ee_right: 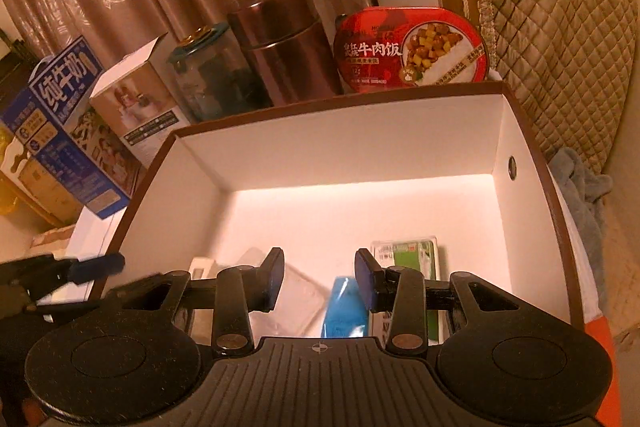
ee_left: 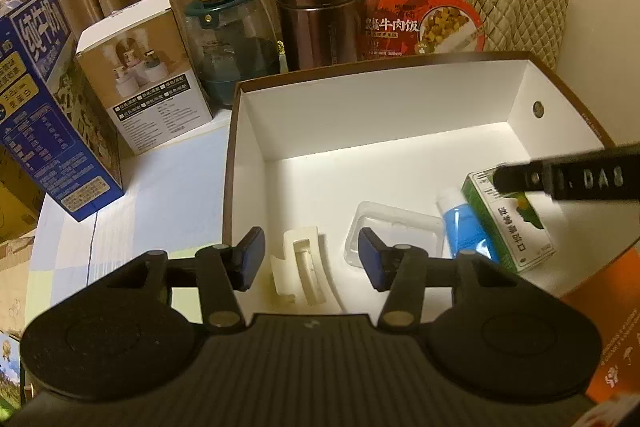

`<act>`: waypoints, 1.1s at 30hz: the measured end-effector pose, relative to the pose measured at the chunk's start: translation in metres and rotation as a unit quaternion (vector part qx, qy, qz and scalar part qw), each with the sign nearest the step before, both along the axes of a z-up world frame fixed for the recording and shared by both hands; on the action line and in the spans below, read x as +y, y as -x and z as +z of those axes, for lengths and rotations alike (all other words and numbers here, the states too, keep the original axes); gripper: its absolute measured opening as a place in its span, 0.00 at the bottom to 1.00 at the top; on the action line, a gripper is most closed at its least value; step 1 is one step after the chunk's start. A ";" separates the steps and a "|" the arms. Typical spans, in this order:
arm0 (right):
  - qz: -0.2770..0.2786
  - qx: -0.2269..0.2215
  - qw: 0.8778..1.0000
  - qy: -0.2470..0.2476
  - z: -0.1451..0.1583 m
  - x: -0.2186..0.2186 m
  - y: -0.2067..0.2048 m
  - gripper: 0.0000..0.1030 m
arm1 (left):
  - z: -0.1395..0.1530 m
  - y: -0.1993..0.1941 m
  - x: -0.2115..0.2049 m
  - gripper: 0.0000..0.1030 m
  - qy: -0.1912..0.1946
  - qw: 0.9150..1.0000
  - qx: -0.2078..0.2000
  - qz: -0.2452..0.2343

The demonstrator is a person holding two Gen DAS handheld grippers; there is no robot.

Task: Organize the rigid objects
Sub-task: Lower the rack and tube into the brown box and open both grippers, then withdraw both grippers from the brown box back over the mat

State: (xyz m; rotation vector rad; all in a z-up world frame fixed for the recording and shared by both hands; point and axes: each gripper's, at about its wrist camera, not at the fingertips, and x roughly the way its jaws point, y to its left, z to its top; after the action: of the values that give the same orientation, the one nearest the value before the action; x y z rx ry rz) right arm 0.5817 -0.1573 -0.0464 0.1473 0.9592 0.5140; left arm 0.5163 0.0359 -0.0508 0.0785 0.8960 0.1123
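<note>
A brown box with white inside [ee_left: 360,115] [ee_right: 360,143] lies open on the table. In it lie a cream hair clip [ee_left: 302,269], a clear plastic tray [ee_left: 394,233] [ee_right: 296,301], a blue and white tube [ee_left: 466,227] [ee_right: 344,307] and a green and white carton [ee_left: 510,223] [ee_right: 412,253]. My left gripper [ee_left: 310,259] is open and empty, hovering over the clip at the box's near left. My right gripper [ee_right: 320,281] is open and empty above the tube; one of its fingers [ee_left: 516,177] shows over the carton in the left wrist view.
Behind the box stand a blue milk carton [ee_left: 48,115] [ee_right: 68,131], a white product box [ee_left: 148,75] [ee_right: 136,103], a glass jar with teal lid [ee_left: 228,39] [ee_right: 216,75], a brown flask [ee_left: 316,7] [ee_right: 280,39] and a red beef-rice meal box [ee_left: 420,23] [ee_right: 412,47]. A quilted chair [ee_right: 560,47] stands right.
</note>
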 end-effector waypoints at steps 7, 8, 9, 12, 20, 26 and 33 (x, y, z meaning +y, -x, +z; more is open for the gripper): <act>0.008 0.004 1.000 -0.002 0.003 -0.014 0.023 0.35 | 0.013 0.014 -0.002 0.49 0.009 1.000 -0.003 0.005; 0.010 0.004 1.000 -0.005 0.004 -0.016 0.027 0.35 | 0.015 0.016 -0.002 0.49 0.013 1.000 -0.004 0.006; 0.011 0.004 1.000 -0.006 0.006 -0.018 0.031 0.35 | 0.018 0.019 -0.002 0.49 0.017 1.000 -0.005 0.008; 0.014 0.003 1.000 -0.016 0.012 -0.026 0.042 0.36 | 0.024 0.030 -0.003 0.49 0.029 0.999 -0.008 0.014; 0.031 -0.010 0.999 -0.028 0.030 -0.045 0.081 0.50 | 0.043 0.074 -0.010 0.49 0.039 0.999 -0.021 0.024; 0.046 -0.010 0.998 -0.038 0.035 -0.058 0.114 0.59 | 0.051 0.116 -0.018 0.49 0.051 0.998 -0.030 0.029; 0.061 -0.007 0.998 -0.023 0.032 -0.064 0.166 0.60 | 0.047 0.170 -0.023 0.49 0.068 0.997 -0.024 0.026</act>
State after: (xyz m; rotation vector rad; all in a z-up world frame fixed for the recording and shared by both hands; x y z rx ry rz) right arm 0.4161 -0.2216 -0.0147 0.1273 0.9475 0.6499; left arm 0.3467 0.0126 -0.0033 -0.0743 0.8560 0.1010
